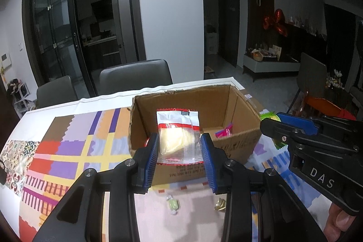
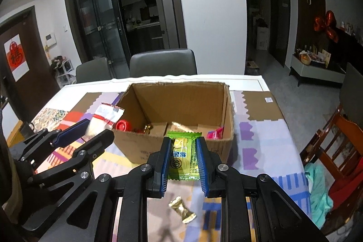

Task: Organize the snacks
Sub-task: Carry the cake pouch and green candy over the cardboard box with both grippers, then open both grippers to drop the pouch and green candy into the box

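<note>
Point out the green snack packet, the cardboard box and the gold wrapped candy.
green snack packet (image 2: pixel 185 157): right wrist view, middle of its printed face.
cardboard box (image 2: pixel 181 99): right wrist view, inner back wall.
gold wrapped candy (image 2: pixel 181 210): right wrist view, wrapper's middle.

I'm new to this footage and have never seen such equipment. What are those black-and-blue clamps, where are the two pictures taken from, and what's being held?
They are hand-held tools with two jaws, one per hand, each carrying a forward-looking camera. The left gripper clamps a clear snack packet with red trim; the right gripper clamps a green snack packet. Both hover at an open cardboard box already holding some snacks, on a table with a colourful cloth. A gold candy and a green candy lie loose on it.
</note>
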`<state>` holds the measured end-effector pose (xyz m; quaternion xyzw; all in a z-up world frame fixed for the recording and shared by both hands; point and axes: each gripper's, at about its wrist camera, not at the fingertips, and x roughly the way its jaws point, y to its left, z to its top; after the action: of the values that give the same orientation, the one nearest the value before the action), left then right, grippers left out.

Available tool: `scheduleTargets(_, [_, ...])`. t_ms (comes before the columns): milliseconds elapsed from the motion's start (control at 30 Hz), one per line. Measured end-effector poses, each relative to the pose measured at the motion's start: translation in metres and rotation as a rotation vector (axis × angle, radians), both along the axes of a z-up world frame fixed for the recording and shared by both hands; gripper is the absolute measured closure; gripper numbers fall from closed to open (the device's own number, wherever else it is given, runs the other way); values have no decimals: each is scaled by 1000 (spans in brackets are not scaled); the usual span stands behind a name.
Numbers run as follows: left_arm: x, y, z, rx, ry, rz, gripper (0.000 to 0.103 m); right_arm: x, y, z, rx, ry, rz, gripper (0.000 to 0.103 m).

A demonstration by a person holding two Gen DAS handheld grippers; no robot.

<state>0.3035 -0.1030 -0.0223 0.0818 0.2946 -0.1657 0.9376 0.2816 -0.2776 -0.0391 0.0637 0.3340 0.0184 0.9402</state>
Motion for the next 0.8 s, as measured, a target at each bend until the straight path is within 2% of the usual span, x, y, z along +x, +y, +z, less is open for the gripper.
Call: scheduleTargets(800, [65, -24, -3, -3, 9, -1, 66, 60, -16, 5, -11, -17, -21, 79])
